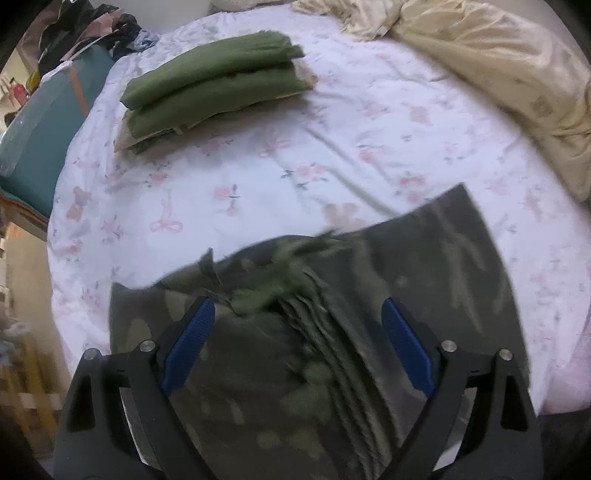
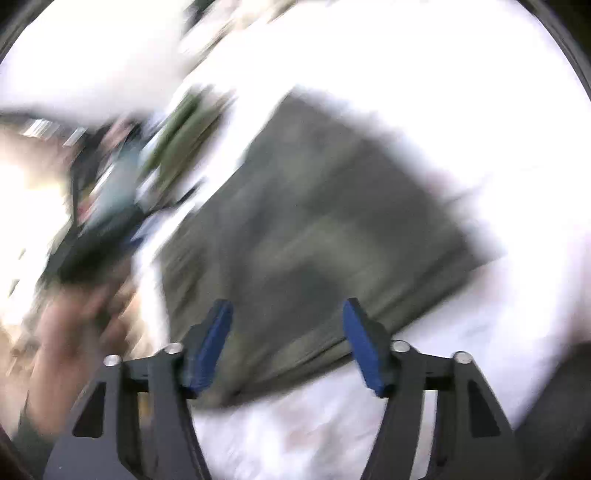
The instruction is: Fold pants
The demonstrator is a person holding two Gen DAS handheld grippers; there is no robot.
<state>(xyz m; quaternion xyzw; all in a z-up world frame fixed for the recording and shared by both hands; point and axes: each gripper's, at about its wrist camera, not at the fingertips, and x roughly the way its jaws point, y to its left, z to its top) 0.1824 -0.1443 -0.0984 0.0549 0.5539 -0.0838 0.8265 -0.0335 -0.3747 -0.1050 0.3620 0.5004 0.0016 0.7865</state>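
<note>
Dark camouflage pants (image 1: 332, 314) lie folded on the floral bedsheet (image 1: 221, 184), near its front edge. My left gripper (image 1: 298, 314) is open, its blue pads spread wide just above the pants' gathered waistband. In the right wrist view, heavily blurred by motion, the same pants (image 2: 314, 221) show as a dark grey-green rectangle. My right gripper (image 2: 288, 317) is open and empty over their near edge. A person's hand (image 2: 74, 332) shows blurred at the left.
A stack of folded olive-green pants (image 1: 214, 85) lies at the far left of the bed. A crumpled cream duvet (image 1: 498, 74) fills the far right. A teal box (image 1: 40, 129) and dark clothes (image 1: 88, 29) stand beyond the bed's left edge.
</note>
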